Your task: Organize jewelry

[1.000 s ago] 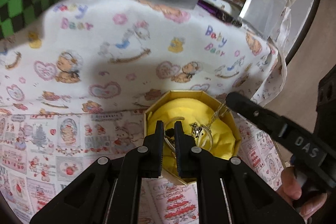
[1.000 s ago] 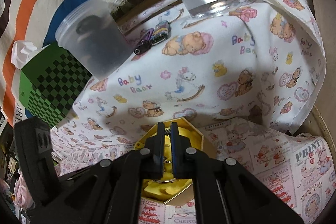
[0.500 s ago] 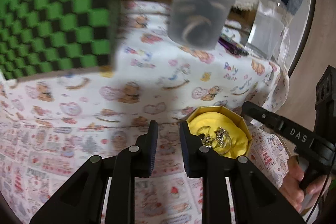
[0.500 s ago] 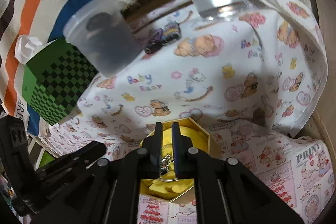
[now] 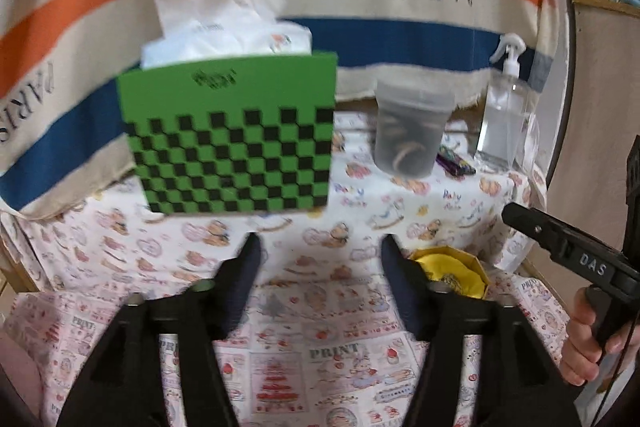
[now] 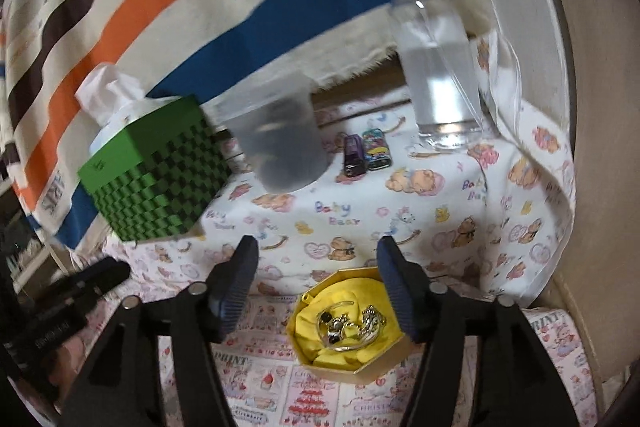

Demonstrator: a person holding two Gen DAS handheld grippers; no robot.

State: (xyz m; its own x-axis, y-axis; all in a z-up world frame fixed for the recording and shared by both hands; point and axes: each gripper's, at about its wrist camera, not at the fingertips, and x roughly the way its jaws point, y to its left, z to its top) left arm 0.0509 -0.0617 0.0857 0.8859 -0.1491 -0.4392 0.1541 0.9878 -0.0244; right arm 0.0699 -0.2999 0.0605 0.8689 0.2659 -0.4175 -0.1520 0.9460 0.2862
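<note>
Both the left gripper point(image 5: 320, 247) and right gripper point(image 6: 316, 251) stand spread and empty; the jewelry point(image 6: 352, 323) in the box point(image 6: 360, 373) looks light, tangly, best pinched by a ring's band

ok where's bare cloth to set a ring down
Free: printed cloth between the green checkered tissue box and the yellow-lined octagonal box. Crowded: back edge, around the frosted plastic cup, two lighters and clear pump bottle.
</note>
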